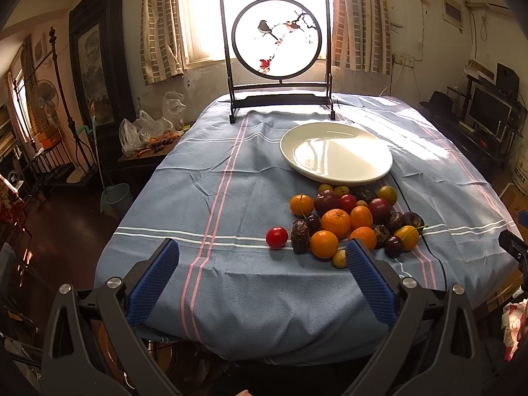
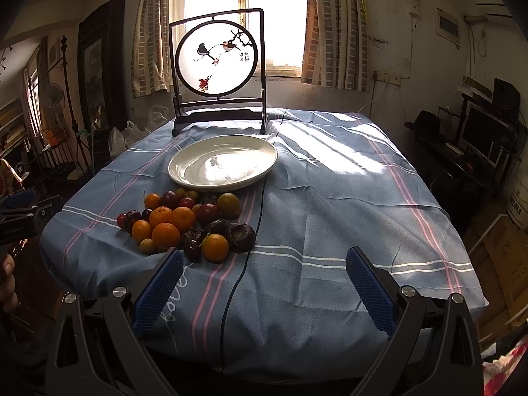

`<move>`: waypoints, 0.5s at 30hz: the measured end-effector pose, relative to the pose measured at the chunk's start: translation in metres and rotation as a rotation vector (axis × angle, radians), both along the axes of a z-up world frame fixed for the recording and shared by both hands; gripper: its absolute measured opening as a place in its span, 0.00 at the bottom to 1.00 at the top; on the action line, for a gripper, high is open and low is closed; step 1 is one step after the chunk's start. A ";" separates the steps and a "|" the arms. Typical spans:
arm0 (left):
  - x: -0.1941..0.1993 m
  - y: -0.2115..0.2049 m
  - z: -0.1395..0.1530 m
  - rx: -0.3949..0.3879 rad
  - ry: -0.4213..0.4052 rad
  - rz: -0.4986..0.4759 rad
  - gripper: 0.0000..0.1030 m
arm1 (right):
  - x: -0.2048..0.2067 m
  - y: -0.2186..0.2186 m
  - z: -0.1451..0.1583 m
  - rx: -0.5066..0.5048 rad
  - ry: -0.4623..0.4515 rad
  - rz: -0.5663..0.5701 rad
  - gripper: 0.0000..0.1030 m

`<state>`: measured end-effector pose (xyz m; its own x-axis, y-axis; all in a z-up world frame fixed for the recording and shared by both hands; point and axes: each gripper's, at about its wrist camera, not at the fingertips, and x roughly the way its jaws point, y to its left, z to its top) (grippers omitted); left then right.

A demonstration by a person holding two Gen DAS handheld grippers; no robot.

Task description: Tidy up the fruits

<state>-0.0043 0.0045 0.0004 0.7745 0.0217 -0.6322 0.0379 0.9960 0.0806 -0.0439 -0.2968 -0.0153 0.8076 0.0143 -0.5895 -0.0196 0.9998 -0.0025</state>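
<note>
A pile of fruits lies on the blue striped tablecloth: small oranges, red tomatoes, dark plums, dates and yellow-green fruits. One red tomato sits apart at the pile's left. A white plate stands just behind the pile, with nothing on it. My left gripper is open and holds nothing, at the table's front edge, left of the pile. In the right wrist view the pile and the plate lie ahead to the left. My right gripper is open and holds nothing, right of the pile.
A framed round bird painting stands at the table's far edge. A thin black cable runs across the cloth past the pile. The left gripper's body shows at the right view's left edge. Furniture surrounds the table.
</note>
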 end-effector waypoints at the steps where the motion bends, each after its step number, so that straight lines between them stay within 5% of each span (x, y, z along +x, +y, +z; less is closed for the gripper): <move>1: 0.000 0.000 0.000 0.000 0.001 0.000 0.96 | -0.001 0.002 -0.001 -0.001 0.000 0.002 0.97; 15: -0.001 -0.003 -0.003 0.001 0.003 -0.001 0.96 | -0.002 0.006 -0.002 -0.010 -0.007 0.005 0.97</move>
